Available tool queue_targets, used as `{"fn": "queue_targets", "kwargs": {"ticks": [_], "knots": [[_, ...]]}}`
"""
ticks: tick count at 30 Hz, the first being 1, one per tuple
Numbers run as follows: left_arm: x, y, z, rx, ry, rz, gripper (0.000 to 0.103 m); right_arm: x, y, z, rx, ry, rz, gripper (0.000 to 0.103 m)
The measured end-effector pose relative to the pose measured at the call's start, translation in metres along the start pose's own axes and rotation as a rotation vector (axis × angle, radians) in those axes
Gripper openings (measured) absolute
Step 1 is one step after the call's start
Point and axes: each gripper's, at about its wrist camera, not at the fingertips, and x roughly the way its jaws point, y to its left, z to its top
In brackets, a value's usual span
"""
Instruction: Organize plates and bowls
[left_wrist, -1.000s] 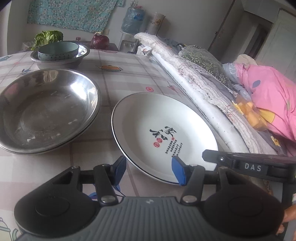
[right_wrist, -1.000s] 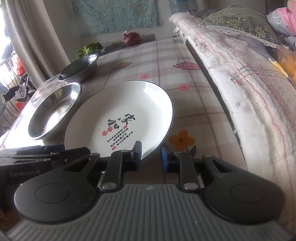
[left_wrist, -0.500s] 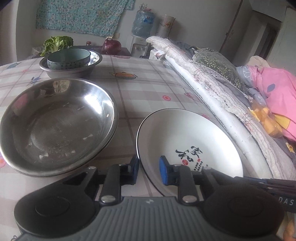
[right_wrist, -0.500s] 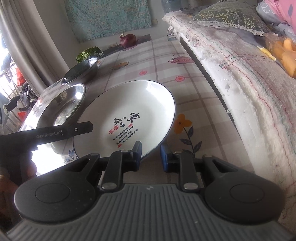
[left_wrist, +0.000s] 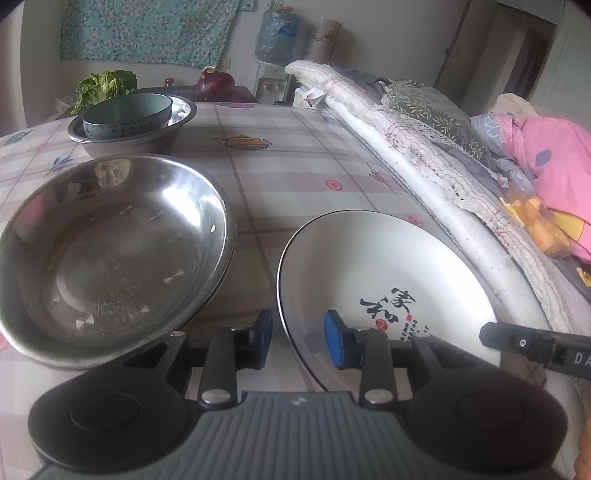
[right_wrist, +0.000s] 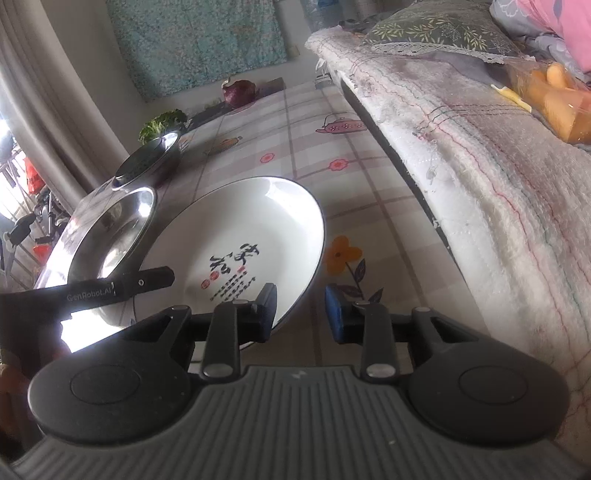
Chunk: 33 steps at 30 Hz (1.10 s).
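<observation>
A white plate (left_wrist: 384, 273) with black and red characters lies on the checked tablecloth; it also shows in the right wrist view (right_wrist: 236, 243). My left gripper (left_wrist: 297, 341) is open and straddles the plate's near left rim, without pinching it. My right gripper (right_wrist: 300, 312) is open around the plate's near right rim. A wide steel bowl (left_wrist: 107, 247) sits left of the plate, seen also in the right wrist view (right_wrist: 110, 229). A teal bowl (left_wrist: 127, 112) rests in a steel basin (left_wrist: 147, 138) further back.
A padded bench edge with folded cloths (left_wrist: 424, 158) runs along the table's right side. Leafy greens (left_wrist: 105, 86) and a purple cabbage (left_wrist: 214, 83) sit at the far end. A pink quilt (left_wrist: 554, 158) lies at the right.
Both grippers have opened wider at the plate's near rim. The left wrist view shifted left, so the plate now sits more to its right. The plate looks unmoved.
</observation>
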Motion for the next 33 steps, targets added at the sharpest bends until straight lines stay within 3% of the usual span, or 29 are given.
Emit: {"fn": "queue_targets", "kwargs": {"ticks": [9,15,19,27,33], "knots": [[0.005,-0.005,0.004,0.008,-0.008,-0.016,0.032,0.034,-0.002,0.022,0.016,-0.005,-0.029,0.028],[-0.003,0.000,0.004,-0.022,0.032,-0.047,0.032,0.037,0.017,0.021,-0.071,0.000,-0.056,0.038],[-0.011,0.003,-0.002,-0.012,0.042,-0.053,0.032,0.034,0.023,0.016,-0.101,0.007,-0.059,0.038],[-0.021,0.011,-0.023,0.054,-0.037,-0.097,0.032,0.030,0.032,0.006,-0.128,0.010,-0.050,0.043],[-0.027,0.007,-0.034,0.080,-0.074,-0.080,0.034,0.029,0.033,0.004,-0.121,0.016,-0.044,0.043]]}}
